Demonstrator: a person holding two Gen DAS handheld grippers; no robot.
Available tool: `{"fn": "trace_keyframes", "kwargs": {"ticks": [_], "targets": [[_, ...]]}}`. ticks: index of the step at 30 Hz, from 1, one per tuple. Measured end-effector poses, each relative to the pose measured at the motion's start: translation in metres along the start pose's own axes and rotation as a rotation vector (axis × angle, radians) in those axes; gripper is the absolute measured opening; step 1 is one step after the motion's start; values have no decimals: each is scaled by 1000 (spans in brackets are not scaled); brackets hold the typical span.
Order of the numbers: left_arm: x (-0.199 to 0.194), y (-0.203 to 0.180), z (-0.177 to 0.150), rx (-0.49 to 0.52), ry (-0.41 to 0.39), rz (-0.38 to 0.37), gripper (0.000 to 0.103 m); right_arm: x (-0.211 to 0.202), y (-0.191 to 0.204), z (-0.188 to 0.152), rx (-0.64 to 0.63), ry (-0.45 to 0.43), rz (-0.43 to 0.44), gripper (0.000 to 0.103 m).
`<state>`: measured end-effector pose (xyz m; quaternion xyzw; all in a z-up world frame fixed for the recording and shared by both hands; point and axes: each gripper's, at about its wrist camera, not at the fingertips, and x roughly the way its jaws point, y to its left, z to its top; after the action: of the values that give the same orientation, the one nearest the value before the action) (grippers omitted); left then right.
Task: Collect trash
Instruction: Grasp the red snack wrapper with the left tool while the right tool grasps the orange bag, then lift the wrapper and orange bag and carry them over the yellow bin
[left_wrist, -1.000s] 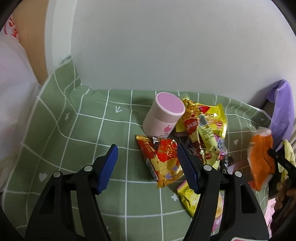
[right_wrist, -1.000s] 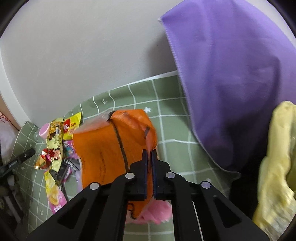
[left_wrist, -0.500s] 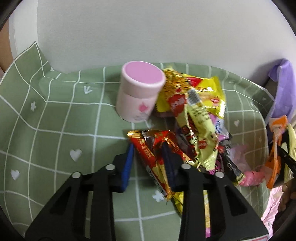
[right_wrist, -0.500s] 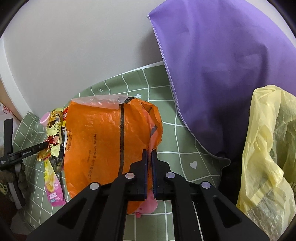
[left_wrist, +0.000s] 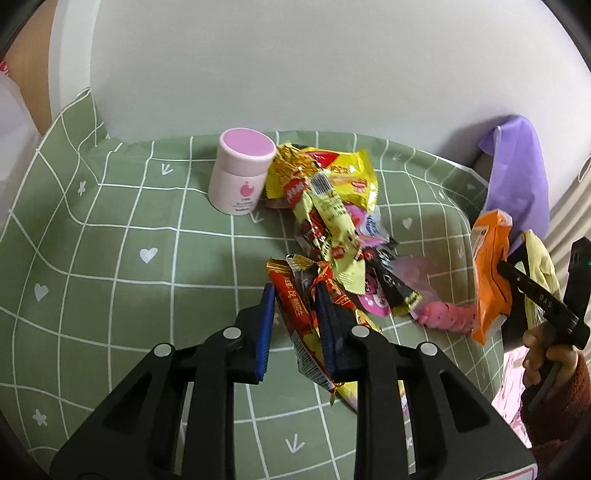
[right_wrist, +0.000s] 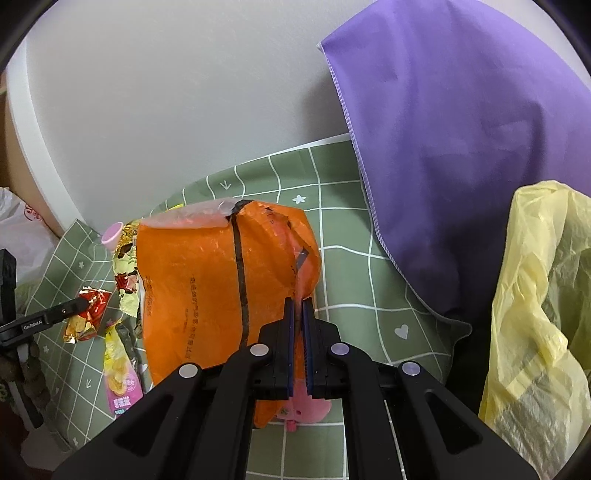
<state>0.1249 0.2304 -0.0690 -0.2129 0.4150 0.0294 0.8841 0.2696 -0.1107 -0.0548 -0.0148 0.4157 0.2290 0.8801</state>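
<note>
Left tool: jaws have just been closing and now grip a red-and-gold snack wrapper, which stands between the blue pads with its lower end hanging below them. Right tool: jaws nearly together, pinching the edge of an orange plastic bag; the bag hangs open-mouthed at 11 o'clock from the tips.

Trash pile: yellow, pink and black wrappers heaped at 12 to 1 o'clock from the left tool, lying on the green checked cloth that covers the surface. One yellow-and-pink packet lies flat on the cloth at 8 o'clock from the bag. A pink item lies just below the bag, touching the cloth.

Pink-lidded jar: upright at 11 o'clock from the pile, touching the nearest yellow wrapper.

Purple cloth: draped at 1 o'clock from the right tool. Yellow plastic bag: at 3 o'clock, beside the purple cloth. A hand in a dark red sleeve holds the right tool's handle.
</note>
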Motion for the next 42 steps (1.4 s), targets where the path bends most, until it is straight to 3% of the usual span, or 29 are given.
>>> {"fn": "trace_keyframes", "kwargs": {"ticks": [11, 16, 18, 19, 20, 30, 39, 42], "targets": [[-17, -46, 16, 94, -74, -58, 21, -34, -3, 3, 12, -61, 19, 6], [-19, -56, 16, 123, -78, -79, 21, -38, -8, -2, 43, -49, 92, 8], [-16, -56, 14, 124, -67, -77, 21, -34, -9, -9, 33, -13, 83, 25], [-14, -55, 12, 120, -59, -76, 21, -33, -8, -12, 33, -5, 90, 46], [-12, -54, 10, 115, -51, -74, 21, -32, -9, -17, 37, 3, 112, 53], [-4, -48, 0, 96, -23, -64, 21, -20, -21, -53, 41, 89, 59, 53], [6, -50, -5, 101, 18, -58, 21, 15, -28, -66, 121, 147, 119, 53], [5, -50, -5, 103, 17, -60, 21, 17, -23, -64, 114, 142, 125, 39]]}}
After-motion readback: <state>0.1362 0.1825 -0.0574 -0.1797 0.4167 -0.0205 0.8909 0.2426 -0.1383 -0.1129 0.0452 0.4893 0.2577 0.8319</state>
